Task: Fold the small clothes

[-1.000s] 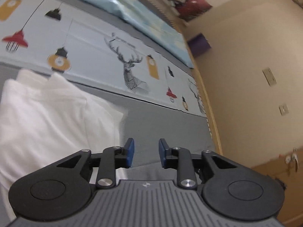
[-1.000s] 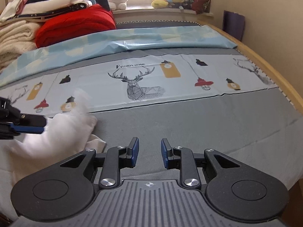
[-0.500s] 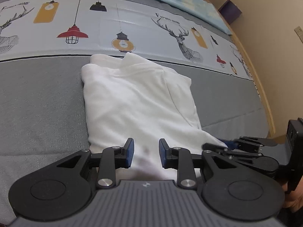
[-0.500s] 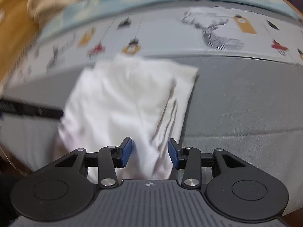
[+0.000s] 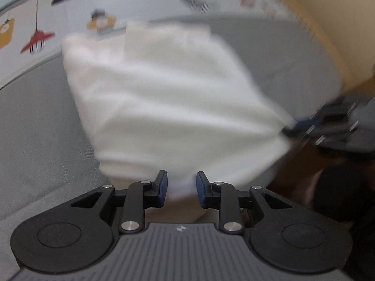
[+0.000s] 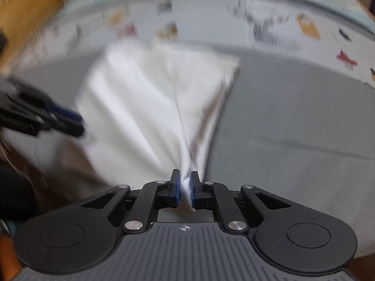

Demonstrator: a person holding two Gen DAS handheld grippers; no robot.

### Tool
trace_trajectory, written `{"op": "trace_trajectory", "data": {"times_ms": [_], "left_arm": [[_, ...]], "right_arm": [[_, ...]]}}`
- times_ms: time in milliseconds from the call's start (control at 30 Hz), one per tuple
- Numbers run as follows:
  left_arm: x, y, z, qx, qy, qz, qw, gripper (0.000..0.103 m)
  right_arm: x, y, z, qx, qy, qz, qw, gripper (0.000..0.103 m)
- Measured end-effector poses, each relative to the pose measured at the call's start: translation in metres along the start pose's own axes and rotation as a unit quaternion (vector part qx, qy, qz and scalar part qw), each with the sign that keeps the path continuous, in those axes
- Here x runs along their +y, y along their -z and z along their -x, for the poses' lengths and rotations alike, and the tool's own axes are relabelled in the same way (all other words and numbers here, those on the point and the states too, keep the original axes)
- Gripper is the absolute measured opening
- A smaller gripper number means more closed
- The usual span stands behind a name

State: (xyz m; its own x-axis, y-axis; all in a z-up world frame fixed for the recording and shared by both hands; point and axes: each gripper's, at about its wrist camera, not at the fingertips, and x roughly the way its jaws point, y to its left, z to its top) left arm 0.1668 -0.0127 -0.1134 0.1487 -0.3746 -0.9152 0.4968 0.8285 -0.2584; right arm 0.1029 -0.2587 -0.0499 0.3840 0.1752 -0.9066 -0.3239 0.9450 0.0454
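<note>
— Across the middle of both wrist views, what is seen?

— A white garment [image 5: 168, 98] is spread on the grey bed cover [image 5: 37, 128], its far edge lying near the printed sheet [image 5: 35, 32] with lamps and deer at the top of the frame. Much of both views is blurred.

— How is the right gripper [image 6: 185, 188] set?

— Its jaws have just been closing. In the right wrist view, at lower centre, a bunched near corner of the white garment [image 6: 150, 98] is pinched between the blue pads [image 6: 177, 190], and folds are drawn from there up toward the centre of the frame. In the left wrist view the same gripper [image 5: 302, 124] is seen at the right edge, at the garment's corner.

— And the left gripper [image 5: 181, 188]?

— It is kept partly open. The near hem of the garment is seen between the blue pads [image 5: 162, 187], but no pressing on it is shown. In the right wrist view it [image 6: 68, 119] appears at the left edge, at the garment's side; contact cannot be told through the blur.
</note>
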Motion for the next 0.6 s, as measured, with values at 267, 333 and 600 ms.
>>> {"op": "trace_trajectory", "data": {"times_ms": [267,333,600], "left_arm": [[0.036,0.007,0.023,-0.076,0.030,0.054,0.9952,0.033],[0.055,0.007,0.031,-0.113,0.019,0.090,0.9893,0.035],[0.094,-0.007,0.038,-0.148,0.005,0.164,0.9753,0.035]], "right_arm": [[-0.016,-0.020,0.026,-0.121,0.006,-0.093,0.988,0.025],[-0.034,-0.023,0.033,-0.169,0.006,-0.155,0.973,0.029],[-0.047,-0.044,-0.021,-0.137,0.012,-0.207,0.969,0.029]]}}
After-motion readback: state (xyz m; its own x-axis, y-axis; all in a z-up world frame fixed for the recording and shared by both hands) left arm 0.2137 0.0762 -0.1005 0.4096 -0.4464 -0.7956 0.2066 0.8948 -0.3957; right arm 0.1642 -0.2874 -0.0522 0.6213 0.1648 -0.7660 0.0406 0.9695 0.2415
